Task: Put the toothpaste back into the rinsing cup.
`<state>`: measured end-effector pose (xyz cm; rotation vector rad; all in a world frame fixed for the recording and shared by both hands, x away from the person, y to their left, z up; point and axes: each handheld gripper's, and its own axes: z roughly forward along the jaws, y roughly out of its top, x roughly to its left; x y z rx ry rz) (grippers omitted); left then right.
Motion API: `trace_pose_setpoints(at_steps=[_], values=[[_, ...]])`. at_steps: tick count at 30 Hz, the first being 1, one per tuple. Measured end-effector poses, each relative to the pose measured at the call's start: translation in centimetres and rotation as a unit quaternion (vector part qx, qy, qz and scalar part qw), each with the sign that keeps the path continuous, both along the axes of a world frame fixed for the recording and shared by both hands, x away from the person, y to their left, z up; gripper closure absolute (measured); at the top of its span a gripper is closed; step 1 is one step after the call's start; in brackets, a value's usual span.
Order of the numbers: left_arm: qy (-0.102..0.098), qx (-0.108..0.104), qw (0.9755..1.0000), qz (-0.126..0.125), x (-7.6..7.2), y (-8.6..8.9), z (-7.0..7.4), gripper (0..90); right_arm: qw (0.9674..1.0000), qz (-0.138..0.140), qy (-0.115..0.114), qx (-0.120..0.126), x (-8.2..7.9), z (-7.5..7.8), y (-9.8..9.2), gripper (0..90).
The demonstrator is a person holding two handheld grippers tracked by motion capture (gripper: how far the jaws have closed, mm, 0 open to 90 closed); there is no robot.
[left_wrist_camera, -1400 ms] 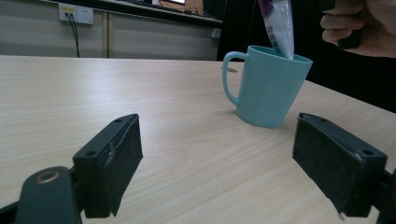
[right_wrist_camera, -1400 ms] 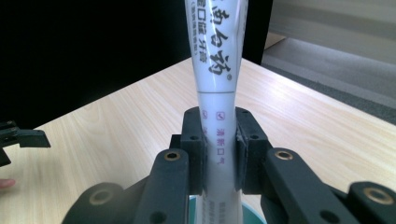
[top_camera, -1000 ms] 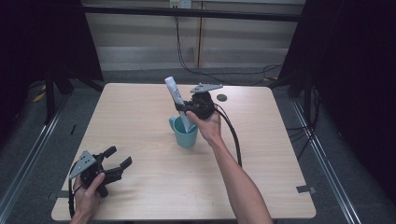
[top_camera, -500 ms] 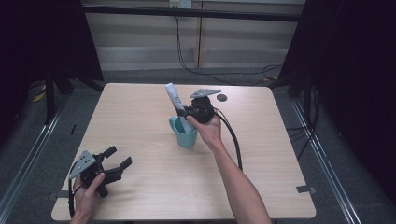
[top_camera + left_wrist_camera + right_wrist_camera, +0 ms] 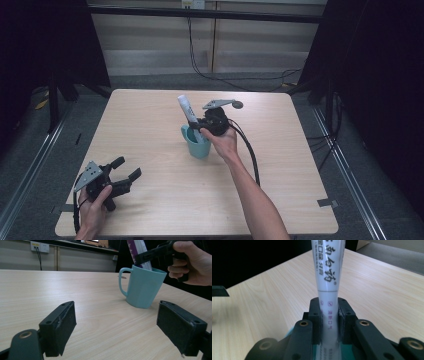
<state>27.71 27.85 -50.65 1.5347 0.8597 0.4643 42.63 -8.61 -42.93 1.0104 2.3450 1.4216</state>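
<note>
— What is held by the right claw (image 5: 197, 125)?

— A white tube (image 5: 188, 113) with printed characters is clamped between its two jaws, which are closed against the tube's sides, as is seen in the right gripper view (image 5: 329, 315). The tube's lower end is sunk into a teal mug (image 5: 199, 144), and its upper part is tilted toward the far left corner of the worktop (image 5: 280, 170).

— Where is the mug placed?

— It is stood upright near the middle of the worktop, slightly toward the far edge. In the left gripper view the mug (image 5: 142, 287) is seen with its handle turned to that view's left, and the tube (image 5: 140, 252) is seen rising from it, gripped just above the rim by the right claw (image 5: 142, 258).

— And the left claw (image 5: 126, 169)?

— It is held low near the near left corner of the worktop, well apart from the mug. Its jaws are spread wide and nothing is held between them; bare wood is seen between the pads (image 5: 62, 326).
</note>
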Motion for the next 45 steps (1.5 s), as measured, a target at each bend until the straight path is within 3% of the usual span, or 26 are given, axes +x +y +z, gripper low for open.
trace_pose_setpoints(at_steps=[4, 7, 10, 19, 30, 40, 45], values=[[0.002, 0.002, 1.0000, 0.001, 0.1, 0.1, 0.0, 15.7, 1.0000, 0.002, 0.004, -0.008, 0.0, -0.5, -0.1, 75.2], [0.002, -0.002, 1.0000, 0.003, 0.0, 0.0, 0.0, 15.7, 1.0000, -0.002, 0.005, 0.004, 0.0, -0.4, -0.4, 74.5], [0.001, -0.001, 1.0000, 0.003, 0.0, 0.0, 0.0, 15.7, 0.9999, 0.000, 0.000, -0.013, -0.1, -0.4, -0.3, 74.8], [0.001, -0.001, 1.0000, 0.003, 0.0, 0.0, 0.0, 15.7, 0.9999, 0.011, 0.005, 0.009, -0.3, -0.3, -0.2, 69.4], [-0.002, -0.001, 1.0000, 0.001, -0.1, -0.2, 0.0, 15.7, 0.9996, 0.007, 0.005, 0.025, -0.6, 0.2, -0.4, 48.6], [-0.002, 0.000, 1.0000, 0.003, 0.0, -0.1, 0.0, 15.7, 0.9984, -0.020, 0.009, 0.053, -1.3, 0.8, -1.4, 15.8], [-0.003, 0.001, 1.0000, 0.002, -0.1, -0.1, 0.0, 15.7, 0.9982, -0.027, 0.002, 0.053, -1.9, 1.2, -2.1, 14.4]])
